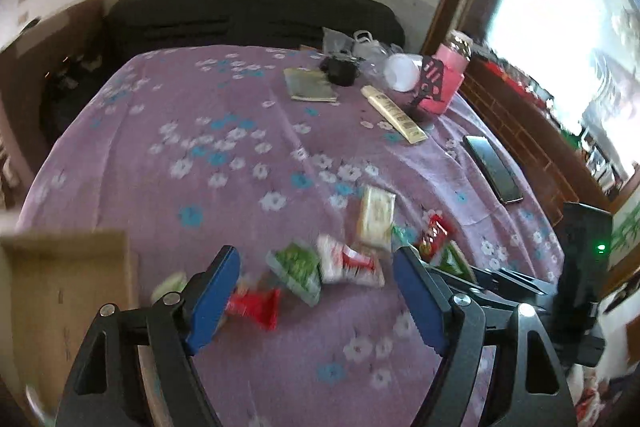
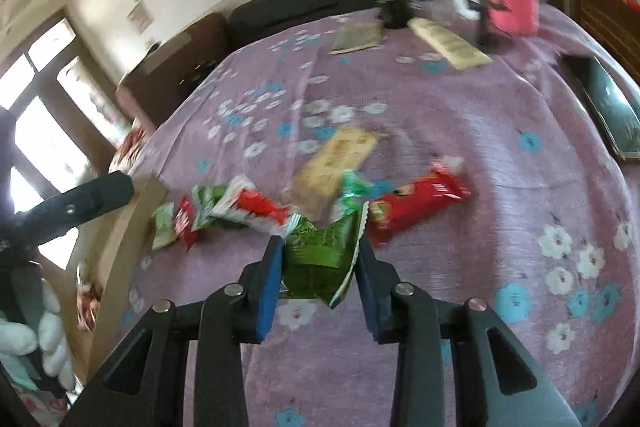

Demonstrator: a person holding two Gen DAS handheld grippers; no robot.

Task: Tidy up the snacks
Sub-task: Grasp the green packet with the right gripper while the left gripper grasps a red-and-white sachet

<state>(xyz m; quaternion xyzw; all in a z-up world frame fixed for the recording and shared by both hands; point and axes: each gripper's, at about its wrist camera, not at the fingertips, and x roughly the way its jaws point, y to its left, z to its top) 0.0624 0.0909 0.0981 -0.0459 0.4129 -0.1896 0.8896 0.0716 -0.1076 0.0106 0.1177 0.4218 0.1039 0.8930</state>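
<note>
Several snack packets lie on a purple flowered cloth. In the left wrist view my left gripper is open and empty above a green packet, a white-and-red packet and a red packet; a beige cracker pack lies beyond. In the right wrist view my right gripper is shut on a green snack packet, held above the cloth. A red bar packet, the beige cracker pack and a white-and-red packet lie ahead.
A cardboard box stands at the near left, also at the left in the right wrist view. At the far right are a pink container, a long beige tube, a booklet and a phone.
</note>
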